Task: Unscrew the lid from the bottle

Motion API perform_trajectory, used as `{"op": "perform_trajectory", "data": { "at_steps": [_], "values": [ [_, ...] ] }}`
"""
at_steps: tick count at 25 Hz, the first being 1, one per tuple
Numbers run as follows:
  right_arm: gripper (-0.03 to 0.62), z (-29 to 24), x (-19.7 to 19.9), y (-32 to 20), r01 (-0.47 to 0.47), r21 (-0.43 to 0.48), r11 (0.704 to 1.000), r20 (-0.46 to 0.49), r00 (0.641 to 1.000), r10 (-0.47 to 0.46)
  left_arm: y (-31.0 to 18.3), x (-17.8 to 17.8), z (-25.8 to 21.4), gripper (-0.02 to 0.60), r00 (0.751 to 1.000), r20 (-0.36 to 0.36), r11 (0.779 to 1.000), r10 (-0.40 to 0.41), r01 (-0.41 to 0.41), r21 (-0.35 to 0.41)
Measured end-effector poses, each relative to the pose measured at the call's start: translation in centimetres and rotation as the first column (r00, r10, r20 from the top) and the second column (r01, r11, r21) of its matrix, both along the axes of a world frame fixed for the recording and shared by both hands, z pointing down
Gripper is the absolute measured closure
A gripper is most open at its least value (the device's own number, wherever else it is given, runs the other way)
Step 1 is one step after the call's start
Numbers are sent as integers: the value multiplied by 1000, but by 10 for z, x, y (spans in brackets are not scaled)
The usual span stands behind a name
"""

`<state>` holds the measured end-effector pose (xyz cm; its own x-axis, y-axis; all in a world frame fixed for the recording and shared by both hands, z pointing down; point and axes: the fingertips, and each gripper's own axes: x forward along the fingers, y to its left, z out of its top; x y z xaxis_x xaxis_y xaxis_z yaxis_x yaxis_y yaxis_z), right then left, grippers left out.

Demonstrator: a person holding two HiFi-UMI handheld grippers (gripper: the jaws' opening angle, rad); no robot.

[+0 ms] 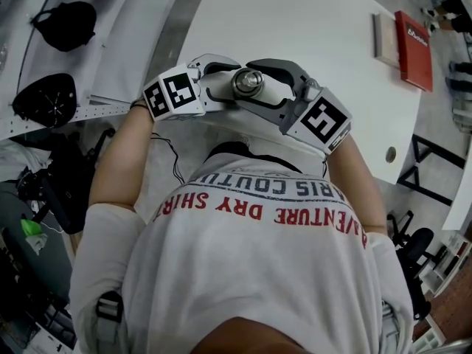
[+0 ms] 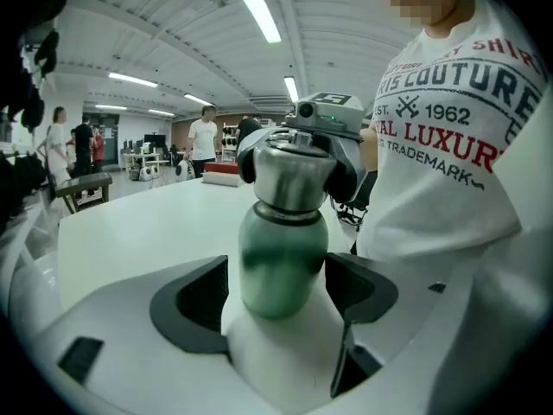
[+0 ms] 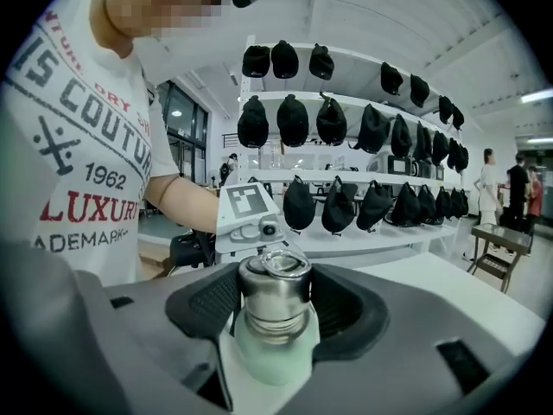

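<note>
Steel lid [image 3: 275, 277] on a green bottle [image 2: 281, 262]: we have both between our grippers, close to the chest over the near edge of the white surface [image 1: 310, 21]. We cannot see whether the base rests on anything. The right gripper [image 3: 276, 314] is clamped on the lid, with a dark pad pressed to each side. The left gripper [image 2: 281, 305] stands spread about the green body. One pad lies against it and a sliver shows at the other, so we judge that hold slack, not firm. The lid sits down on the neck, so we reckon the unscrewing is not far along.

To do this turn well, we would first close the left gripper squarely on the widest part of the body, since a smooth bottle will spin in a loose hold. Then we would keep the right pads level on the lid's straight wall, below the loop on top. The twist should run about the bottle's own axis, with no sideways pull that could bind the thread or tip the bottle out.
</note>
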<state>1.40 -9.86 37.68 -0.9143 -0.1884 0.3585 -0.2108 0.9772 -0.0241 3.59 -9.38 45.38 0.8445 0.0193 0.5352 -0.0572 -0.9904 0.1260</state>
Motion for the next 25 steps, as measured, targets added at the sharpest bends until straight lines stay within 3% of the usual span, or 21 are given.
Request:
{"op": "perform_trajectory", "data": {
  "at_steps": [4,10,13,17,18,20,21,23,25],
  "values": [
    [335,-9,-1,1,-34,-1,999,40,999,34,-2,-8,-11,233,997,-54,998,-62,61,-27],
    [335,-32,10,-6,-187,-72,980,122,973,195,-7,-23,-40,233,973,-149,984,-179,174,-46],
    [335,-53,20,-5,-254,-96,962,178,947,268,-8,-37,-69,235,934,-214,958,-287,278,-70],
    [335,-81,25,6,-349,-84,933,219,907,359,4,-48,-113,236,860,-320,917,-397,383,-108],
    [335,-87,25,11,-377,-73,923,219,897,384,9,-51,-124,249,840,-341,906,-421,406,-118],
    [335,-100,27,21,-430,-57,901,224,874,431,18,-58,-143,402,800,-367,878,-476,459,-138],
    [335,-106,28,28,-453,-51,890,226,863,452,23,-61,-151,447,780,-375,863,-501,483,-148],
    [335,-116,29,43,-490,-35,871,225,845,485,37,-67,-163,483,752,-388,843,-533,510,-170],
    [335,-125,28,60,-511,-20,859,227,835,502,54,-70,-172,509,751,-385,841,-536,516,-162]
  ]
}}
